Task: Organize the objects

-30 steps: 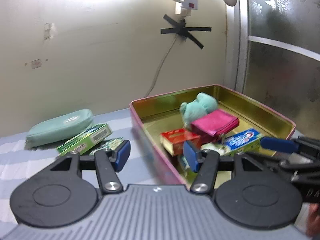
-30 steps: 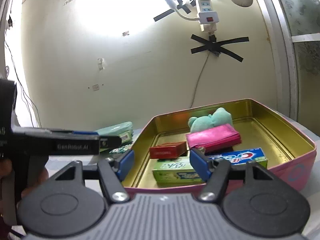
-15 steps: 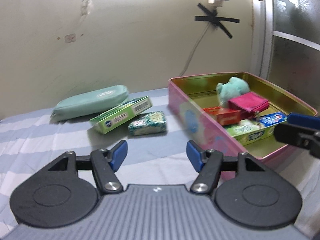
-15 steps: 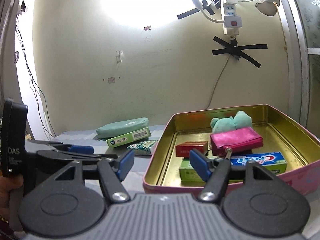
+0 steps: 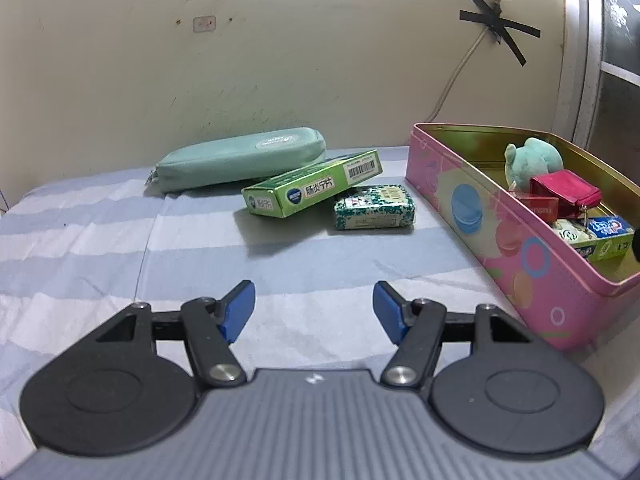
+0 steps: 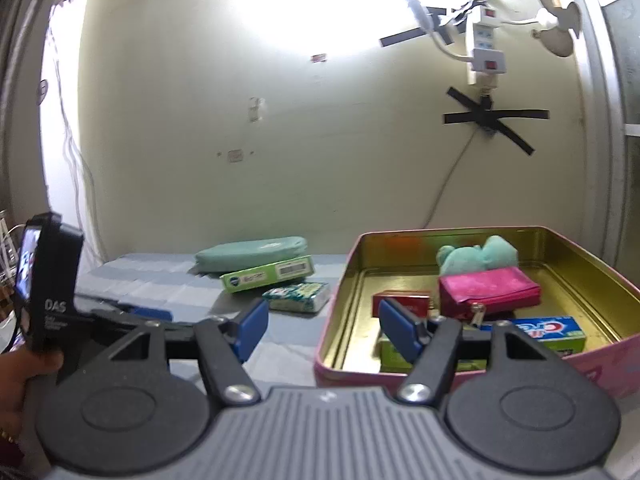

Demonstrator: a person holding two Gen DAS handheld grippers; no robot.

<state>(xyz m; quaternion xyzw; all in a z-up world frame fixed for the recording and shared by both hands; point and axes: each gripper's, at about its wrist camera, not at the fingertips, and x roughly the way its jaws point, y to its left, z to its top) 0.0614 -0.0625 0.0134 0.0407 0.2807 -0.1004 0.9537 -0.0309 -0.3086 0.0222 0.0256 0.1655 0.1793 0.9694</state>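
Note:
A pink tin with a gold inside stands at the right on the striped sheet. It holds a teal plush, a magenta pouch, a red box, a toothpaste box and a green box. Left of the tin lie a green box, a green patterned tissue pack and a teal pouch. My left gripper is open and empty, short of the tissue pack. My right gripper is open and empty at the tin's near left corner.
A wall stands close behind the sheet, with a taped cable and a power strip on it. A frosted door is at the right. In the right wrist view a hand holds the left gripper's body at the left edge.
My left gripper has swung left and down from the tin to face the loose things on the sheet, and its jaws stand wider. The right gripper has drifted left, off the tin's middle.

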